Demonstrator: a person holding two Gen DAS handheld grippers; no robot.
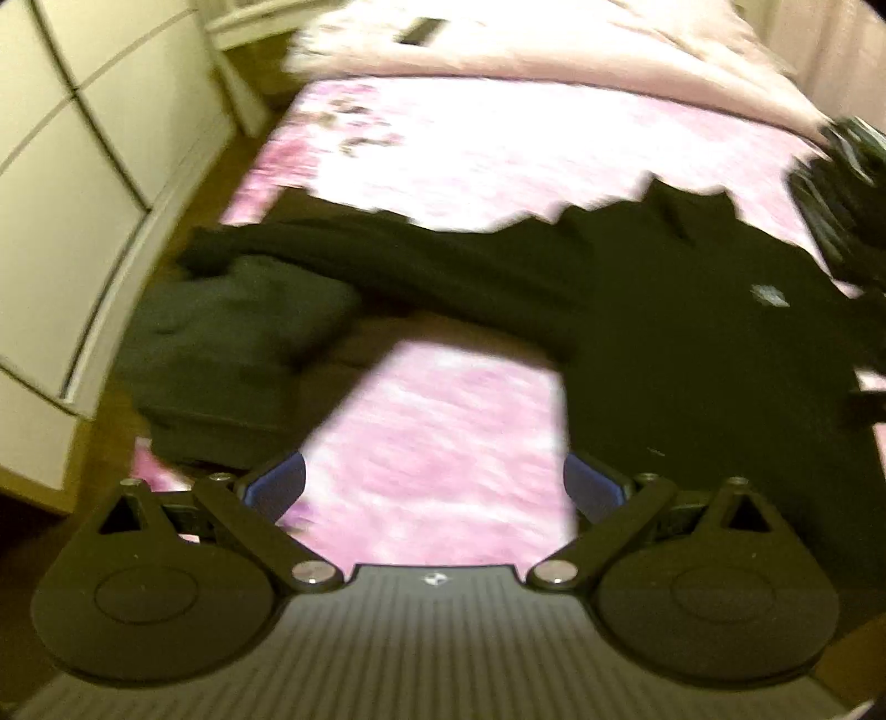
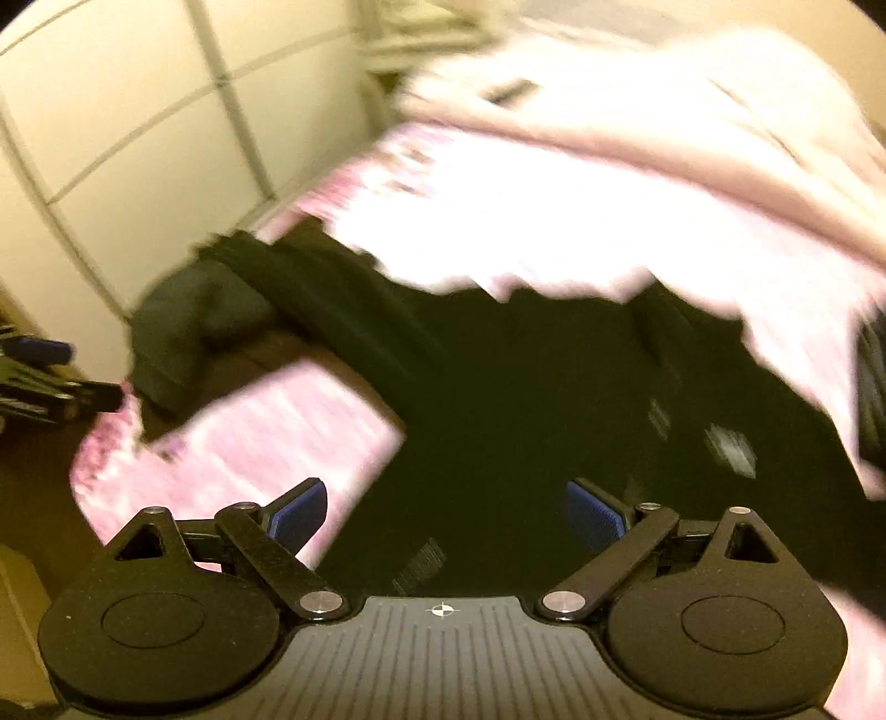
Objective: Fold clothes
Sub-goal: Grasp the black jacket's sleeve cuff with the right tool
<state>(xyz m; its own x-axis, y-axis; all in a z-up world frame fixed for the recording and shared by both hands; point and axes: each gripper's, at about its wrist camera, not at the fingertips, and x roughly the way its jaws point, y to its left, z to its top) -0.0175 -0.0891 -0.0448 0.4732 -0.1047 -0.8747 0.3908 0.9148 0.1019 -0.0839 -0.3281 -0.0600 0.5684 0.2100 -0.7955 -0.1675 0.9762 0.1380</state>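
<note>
A black long-sleeved shirt (image 1: 692, 343) lies spread on the pink bed cover (image 1: 443, 421), one sleeve (image 1: 387, 271) stretched to the left. It has a small pale chest logo (image 1: 769, 295). A folded dark grey garment (image 1: 232, 354) lies at the bed's left edge under that sleeve. My left gripper (image 1: 434, 487) is open and empty, above bare cover left of the shirt body. My right gripper (image 2: 446, 518) is open and empty, above the shirt's body (image 2: 526, 421). The grey garment (image 2: 188, 327) and the left gripper (image 2: 39, 376) show at the left of the right wrist view. Both views are blurred.
A pale pink duvet (image 1: 554, 50) is bunched at the far end of the bed. White cupboard doors (image 1: 83, 166) stand close along the bed's left side, with a strip of wooden floor between. A dark object (image 1: 841, 188) lies at the right bed edge.
</note>
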